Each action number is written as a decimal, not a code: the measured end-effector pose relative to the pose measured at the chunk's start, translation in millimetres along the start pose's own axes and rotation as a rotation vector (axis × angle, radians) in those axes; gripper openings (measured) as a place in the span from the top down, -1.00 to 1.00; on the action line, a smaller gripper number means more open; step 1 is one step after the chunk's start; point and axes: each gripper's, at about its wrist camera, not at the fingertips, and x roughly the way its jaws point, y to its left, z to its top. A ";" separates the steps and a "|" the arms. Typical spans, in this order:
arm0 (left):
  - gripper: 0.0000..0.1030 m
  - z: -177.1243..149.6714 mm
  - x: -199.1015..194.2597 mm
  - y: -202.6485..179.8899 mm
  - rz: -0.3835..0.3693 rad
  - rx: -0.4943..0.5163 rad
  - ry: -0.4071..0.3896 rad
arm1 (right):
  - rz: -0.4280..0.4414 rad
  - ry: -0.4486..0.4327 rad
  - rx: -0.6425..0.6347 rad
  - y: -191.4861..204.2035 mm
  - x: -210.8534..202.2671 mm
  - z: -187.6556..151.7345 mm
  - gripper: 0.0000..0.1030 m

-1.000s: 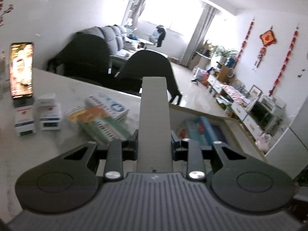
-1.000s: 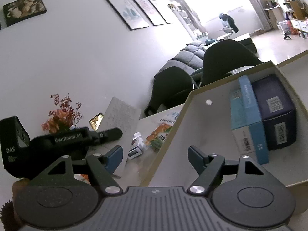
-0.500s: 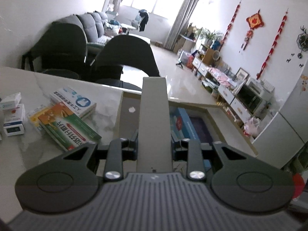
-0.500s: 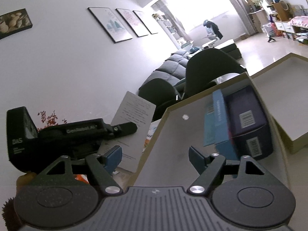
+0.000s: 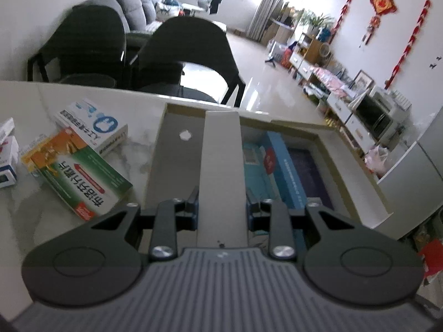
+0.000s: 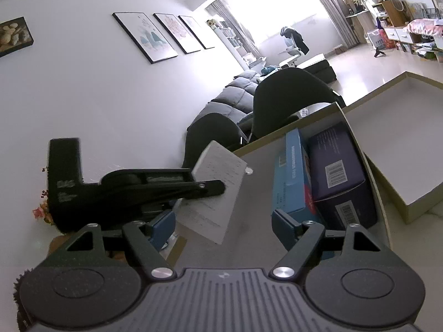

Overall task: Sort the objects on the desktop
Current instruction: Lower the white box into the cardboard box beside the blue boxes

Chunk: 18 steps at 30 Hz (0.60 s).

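The left hand-held gripper [image 5: 221,204] is clenched on a flat grey box [image 5: 221,166], pads pressing its two sides; the box juts forward, tilted down over the left part of an open carton [image 5: 160,149] on the table [image 5: 25,215]. Inside the carton a blue box [image 5: 288,171] stands on edge, touching a dark purple box [image 5: 310,171] to its right. Left of the carton lie a green-and-orange box [image 5: 83,182] and a white-and-blue box [image 5: 91,124]. The right hand-held gripper [image 6: 223,221] hovers released, nothing between its fingers, over the carton's floor; just beyond the carton's far side is its lid [image 6: 415,127]
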 end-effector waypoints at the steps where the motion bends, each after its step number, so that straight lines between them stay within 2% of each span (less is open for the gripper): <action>1: 0.47 0.8 3.7 -0.7 0.002 -0.003 0.011 | 0.000 0.000 0.000 -0.4 0.6 0.5 -0.54; 11: 0.47 4.9 35.4 -9.4 0.022 -0.024 0.097 | -0.002 0.004 0.006 -4.9 2.7 4.4 -0.54; 18: 0.47 6.2 48.2 -8.0 0.047 -0.038 0.126 | -0.007 0.007 0.016 -11.5 5.1 7.7 -0.54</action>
